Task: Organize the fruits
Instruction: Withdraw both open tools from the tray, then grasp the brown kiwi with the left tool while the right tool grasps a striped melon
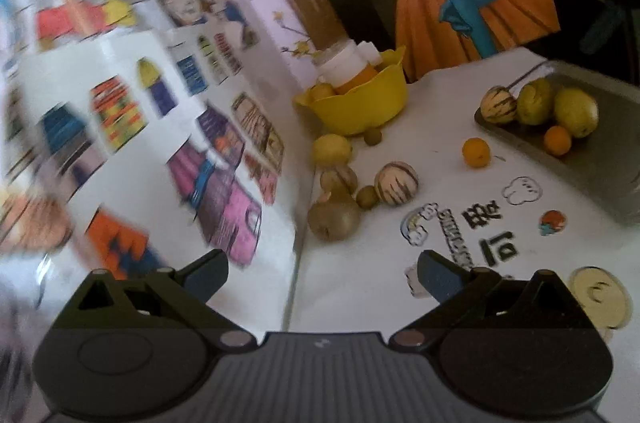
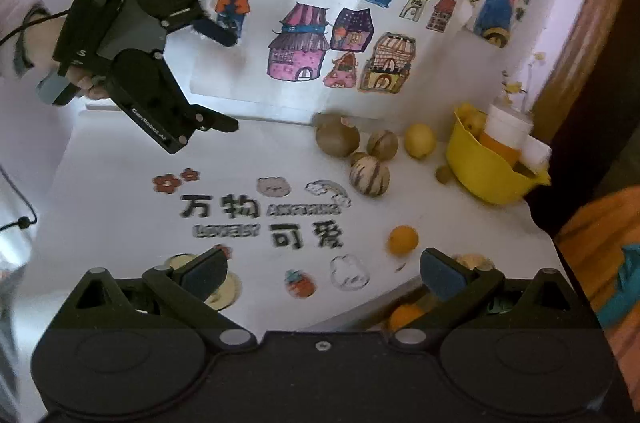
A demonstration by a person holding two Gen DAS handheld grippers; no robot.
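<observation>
Left wrist view: left tongs (image 1: 322, 277) spread, empty, above the worktop (image 1: 360, 283). Loose orange (image 1: 476, 152) lies ahead and right, just short of the tray (image 1: 612, 167).

Right wrist view: right tongs (image 2: 323, 273) spread, empty; the orange (image 2: 403, 239) sits just ahead-right, probably nearer this hand. The tray is mostly hidden here.

White table (image 2: 100, 207); cartoon-house wall poster (image 2: 320, 23); dim light.

Yellow bowl (image 1: 360, 103), striped melon (image 1: 396, 187)
</observation>
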